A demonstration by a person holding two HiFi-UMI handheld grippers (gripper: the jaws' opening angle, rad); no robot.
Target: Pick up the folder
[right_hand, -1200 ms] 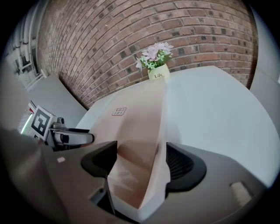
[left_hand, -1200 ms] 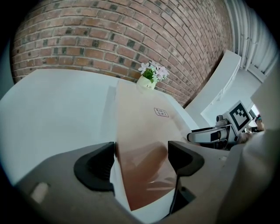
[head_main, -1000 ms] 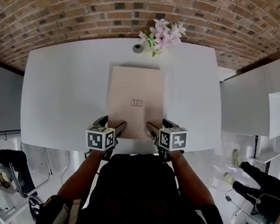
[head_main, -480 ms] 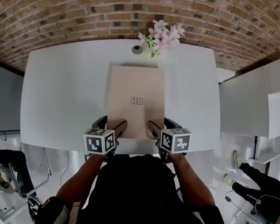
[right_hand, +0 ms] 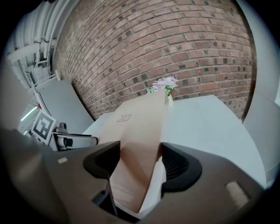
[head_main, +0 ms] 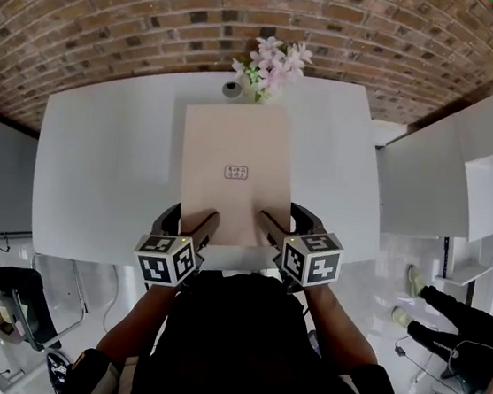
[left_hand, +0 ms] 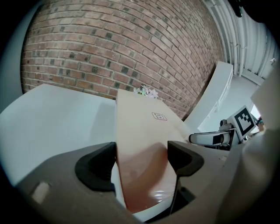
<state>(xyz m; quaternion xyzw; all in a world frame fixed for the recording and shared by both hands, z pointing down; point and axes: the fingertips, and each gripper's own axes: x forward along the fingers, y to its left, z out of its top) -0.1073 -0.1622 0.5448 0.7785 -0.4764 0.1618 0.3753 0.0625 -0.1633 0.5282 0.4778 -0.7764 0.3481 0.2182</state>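
The folder [head_main: 232, 168], a flat, pale beige rectangular card cover, is held by its near short edge in both grippers, over the white rectangular table [head_main: 99, 165]. Its near left corner is clamped between the dark jaws of the left gripper [head_main: 192, 222]; in the left gripper view the card is seen pinched between the two pads. Its near right corner is gripped likewise by the right gripper [head_main: 288, 225]: those jaws have just been closing, and the folder is seen pressed between them. The near end is carried off the table surface and the folder is tilted, its far edge directed toward the pink and white flowers [head_main: 277, 60] at the table's far side. Whether that far edge rests on the table cannot be determined. A small printed label [head_main: 236, 173] is noted near the folder's centre. A red brick wall [left_hand: 131, 43] is observed behind the table.
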